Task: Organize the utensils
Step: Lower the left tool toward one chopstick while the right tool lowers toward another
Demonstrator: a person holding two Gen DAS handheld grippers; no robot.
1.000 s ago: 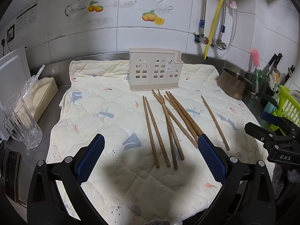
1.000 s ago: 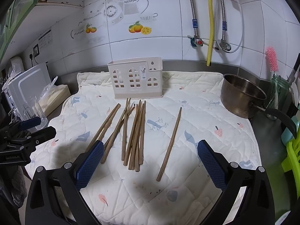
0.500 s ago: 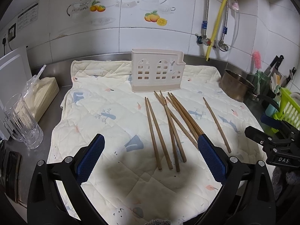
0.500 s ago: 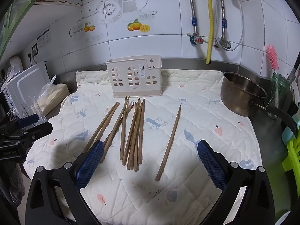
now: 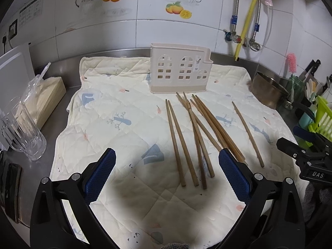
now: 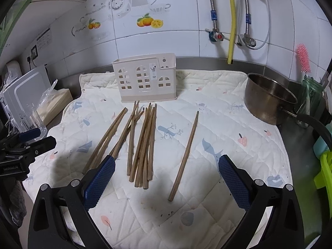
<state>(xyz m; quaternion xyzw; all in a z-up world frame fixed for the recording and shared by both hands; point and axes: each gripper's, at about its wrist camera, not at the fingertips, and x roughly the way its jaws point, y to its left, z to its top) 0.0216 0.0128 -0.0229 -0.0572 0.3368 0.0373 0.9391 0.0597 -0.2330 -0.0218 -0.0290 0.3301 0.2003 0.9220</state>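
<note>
Ten wooden chopsticks point(image 6: 143, 143) lie mid-frame, with one cream utensil holder point(image 6: 145, 81) above them, one metal pot point(image 6: 269, 101) at right and one glass mug point(image 5: 20, 128) at left.

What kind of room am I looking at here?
Most likely a home kitchen counter. A metal pot sits beside a quilted mat strewn with wooden chopsticks, a plastic utensil holder stands behind them, and water valves hang on the tiled wall.
</note>
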